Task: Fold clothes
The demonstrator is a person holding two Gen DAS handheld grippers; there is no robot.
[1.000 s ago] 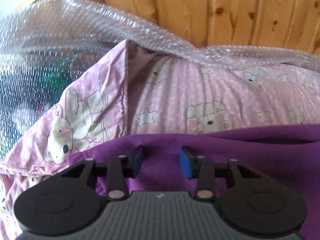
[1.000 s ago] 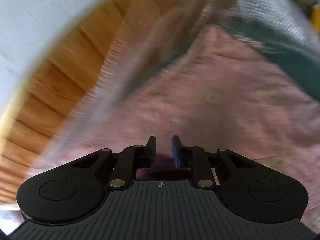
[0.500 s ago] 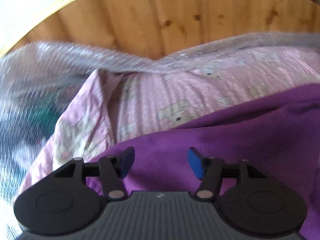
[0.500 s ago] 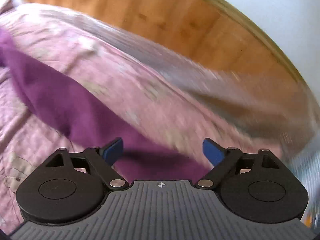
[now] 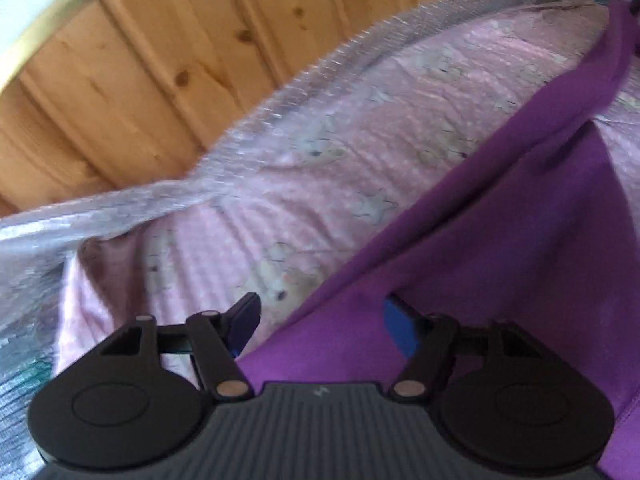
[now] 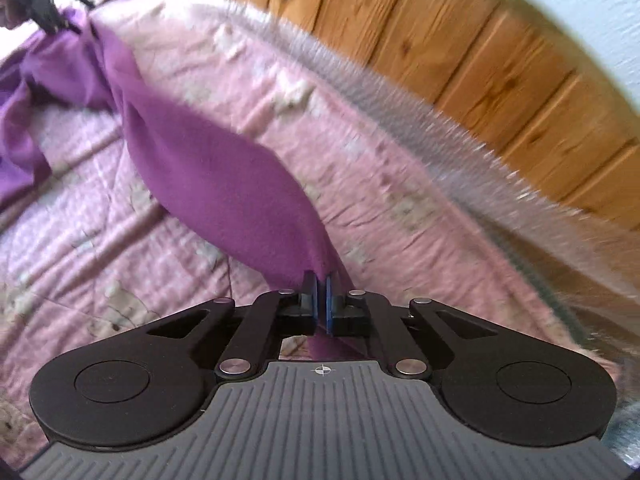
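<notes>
My right tool (image 6: 321, 294) is clamped on the purple garment (image 6: 208, 172), which stretches away up-left over the pink bedspread (image 6: 400, 200). My left tool (image 5: 320, 320), half open and closing, straddles its edge without gripping.

The left gripper (image 5: 320, 320) hangs over the edge of a purple garment (image 5: 500, 240), its jaws closing with purple cloth between the blue pads (image 5: 400, 328), not yet pinched. Beneath lies a pink bear-print sheet (image 5: 320, 152), bubble wrap (image 5: 120, 208) along a wood-panelled wall (image 5: 160, 60).
</notes>
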